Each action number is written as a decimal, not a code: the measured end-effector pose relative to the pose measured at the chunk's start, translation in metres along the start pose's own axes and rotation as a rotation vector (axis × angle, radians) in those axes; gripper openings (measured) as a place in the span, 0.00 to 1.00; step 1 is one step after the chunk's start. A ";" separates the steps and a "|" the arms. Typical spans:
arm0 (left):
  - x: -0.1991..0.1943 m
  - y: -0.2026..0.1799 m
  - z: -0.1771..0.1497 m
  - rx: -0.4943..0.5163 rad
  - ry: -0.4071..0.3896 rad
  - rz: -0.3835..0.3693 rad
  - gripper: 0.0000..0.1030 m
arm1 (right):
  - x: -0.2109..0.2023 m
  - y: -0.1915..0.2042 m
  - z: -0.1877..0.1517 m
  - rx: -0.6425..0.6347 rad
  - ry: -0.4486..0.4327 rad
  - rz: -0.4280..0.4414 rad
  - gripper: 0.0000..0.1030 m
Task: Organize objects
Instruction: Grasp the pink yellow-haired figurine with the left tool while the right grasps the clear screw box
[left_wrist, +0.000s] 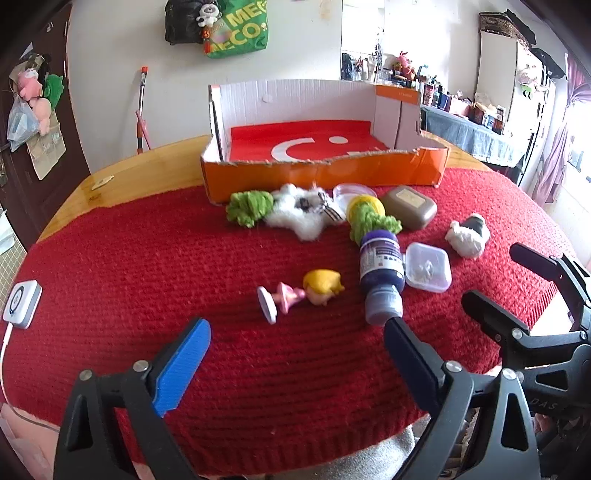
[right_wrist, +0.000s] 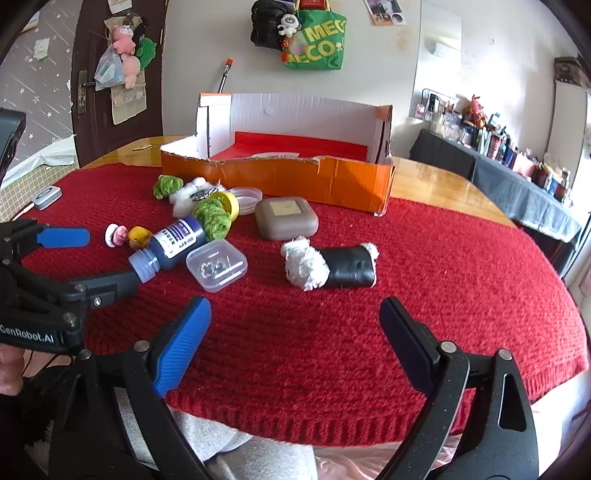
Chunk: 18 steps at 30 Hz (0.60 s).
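Note:
Several small objects lie on a red knitted mat (left_wrist: 110, 288) before an open orange cardboard box (left_wrist: 321, 171) (right_wrist: 295, 177). A blue ink bottle (left_wrist: 380, 275) (right_wrist: 171, 245) lies on its side. Beside it are a clear plastic case (left_wrist: 428, 266) (right_wrist: 217, 266), a small doll with yellow hair (left_wrist: 306, 291) (right_wrist: 127, 235), green and white fluffy items (left_wrist: 295, 212), a brown case (left_wrist: 408, 206) (right_wrist: 286, 218) and a white and black fluffy roll (left_wrist: 467, 234) (right_wrist: 328, 267). My left gripper (left_wrist: 297, 341) is open and empty, its right finger near the bottle's cap. My right gripper (right_wrist: 295, 323) is open and empty before the roll.
A white device with a cable (left_wrist: 22, 302) lies on the mat's left edge. The wooden table (left_wrist: 147, 162) shows beyond the mat. Bags hang on the wall (left_wrist: 229, 26) and a cluttered side table (right_wrist: 517, 173) stands at the right.

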<state>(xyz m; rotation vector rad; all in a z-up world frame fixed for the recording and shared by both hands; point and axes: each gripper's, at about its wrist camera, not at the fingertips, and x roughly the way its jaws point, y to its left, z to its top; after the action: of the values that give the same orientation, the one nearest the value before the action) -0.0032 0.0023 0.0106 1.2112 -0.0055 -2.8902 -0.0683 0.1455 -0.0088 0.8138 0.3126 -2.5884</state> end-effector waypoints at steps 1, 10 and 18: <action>-0.001 0.001 0.001 -0.003 -0.004 0.002 0.91 | 0.001 -0.001 0.001 0.002 0.002 0.004 0.86; 0.000 0.014 0.006 -0.012 -0.003 0.016 0.82 | 0.009 0.007 0.007 0.003 0.030 0.102 0.70; 0.009 0.014 0.010 0.002 0.009 0.018 0.75 | 0.021 0.019 0.013 -0.036 0.042 0.137 0.66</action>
<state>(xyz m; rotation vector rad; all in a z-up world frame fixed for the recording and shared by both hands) -0.0163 -0.0118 0.0110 1.2175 -0.0189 -2.8705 -0.0820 0.1177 -0.0125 0.8471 0.3037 -2.4344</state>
